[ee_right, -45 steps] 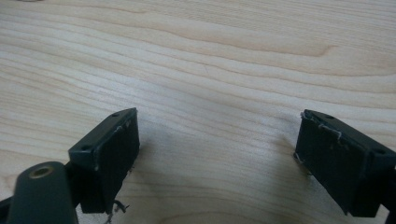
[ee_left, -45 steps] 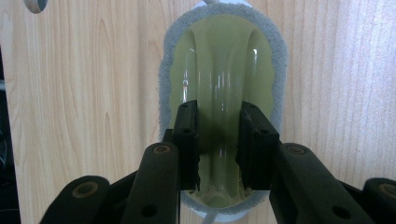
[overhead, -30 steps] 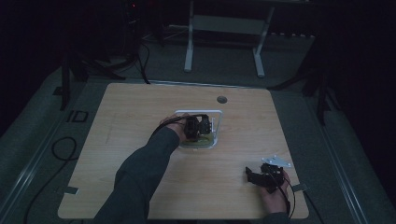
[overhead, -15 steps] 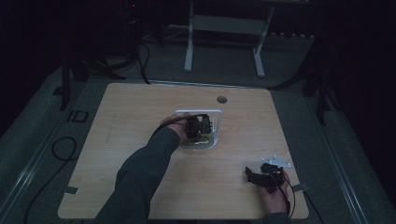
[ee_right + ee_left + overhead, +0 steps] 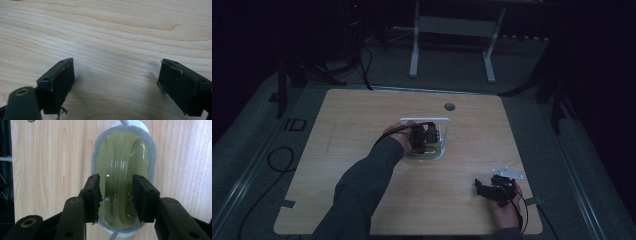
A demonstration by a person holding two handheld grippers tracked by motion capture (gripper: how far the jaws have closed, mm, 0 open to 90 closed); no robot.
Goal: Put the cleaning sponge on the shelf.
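An oval yellow-green pad (image 5: pixel 122 157) with a grey fuzzy rim and a glossy face lies in a white-rimmed holder (image 5: pixel 424 120) at the middle of the wooden table. My left gripper (image 5: pixel 116 192) hovers right over it, also seen in the high view (image 5: pixel 424 136). Its jaws have just been opening and now stand wide, with the pad's near half between them and neither pad pressing on it. My right gripper (image 5: pixel 116 65) is open over bare wood near the table's front right corner (image 5: pixel 486 189), with nothing between its fingers.
The table (image 5: pixel 362 115) has a round cable hole (image 5: pixel 449 106) behind the holder. A dark sleeve (image 5: pixel 362 185) crosses the front middle. A cable (image 5: pixel 277 160) loops on the floor at the left, and a white stand (image 5: pixel 452 25) is behind the table.
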